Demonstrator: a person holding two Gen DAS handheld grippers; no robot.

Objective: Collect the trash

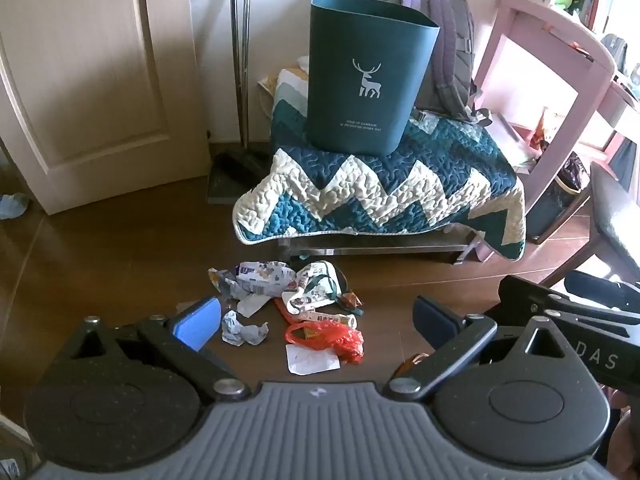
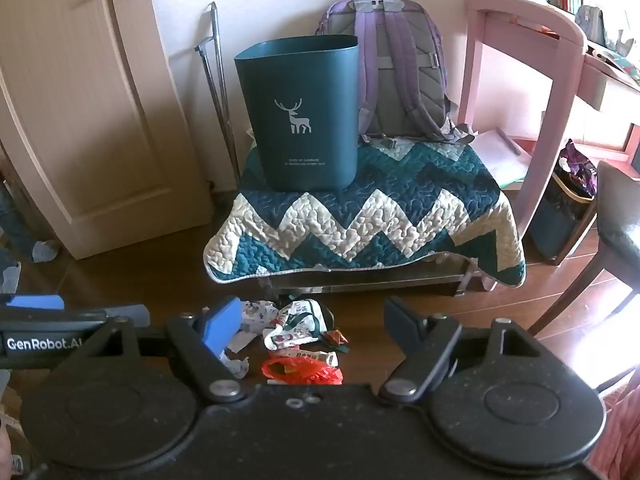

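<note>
Trash: a loose heap on the dark wood floor, just near of the bench, well below the bin. It holds printed wrappers, a crumpled paper ball, a red bag and a white slip.
Bin: a dark teal bin with a white deer on it stands upright on the quilt, mouth open to the top. Up there, each piece must be lifted to it rather than swept in.
Quilt: a zigzag cover draped over a low bench, its near edge hanging above the heap.
Backpack: a purple backpack leans on the wall just right of the bin and behind it, out of the way of a drop from the front.
Left gripper: the left gripper tilts down at the heap with jaws wide apart and nothing between the pads; the paper ball and red bag lie in the gap's line, which looks like a set-up for a first pick.
Right gripper: the right gripper also slopes down at the heap from the right, jaws spread, empty. Its body shows at the right edge of the left view, so the two sit close side by side.
Progress: I judge nothing is collected yet; all the scraps seem to lie on the floor.
Risk: the thin bag and slip may slide on the smooth boards rather than pinch.
</note>
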